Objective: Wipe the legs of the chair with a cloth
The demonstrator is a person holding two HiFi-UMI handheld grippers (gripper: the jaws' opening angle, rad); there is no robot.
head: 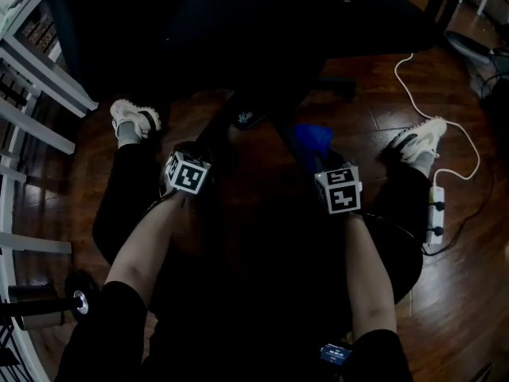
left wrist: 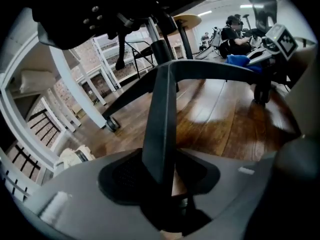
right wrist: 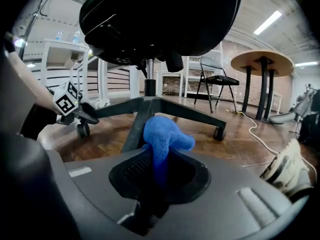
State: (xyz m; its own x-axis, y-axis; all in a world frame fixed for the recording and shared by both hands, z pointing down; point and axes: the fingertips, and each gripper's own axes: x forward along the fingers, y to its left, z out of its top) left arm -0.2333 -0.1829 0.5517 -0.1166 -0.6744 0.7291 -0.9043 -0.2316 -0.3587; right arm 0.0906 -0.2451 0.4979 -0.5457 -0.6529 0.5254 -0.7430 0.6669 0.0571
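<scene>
The dark wooden floor (head: 453, 317) is carrying everything here. The chair legs (right wrist: 187, 111) are spreading low over the boards and resting on small casters (right wrist: 218, 132). Over to the right a white cable (head: 404, 87) is snaking across the planks toward a power strip (head: 435, 213) lying flat, near the person's right shoe (head: 420, 140). The left shoe (head: 134, 118) is planted further left, beside a white shelving frame (head: 36, 126) standing on the floor.

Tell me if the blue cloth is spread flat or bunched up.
Bunched up: the blue cloth sticks out of the right gripper as a rounded wad.
</scene>
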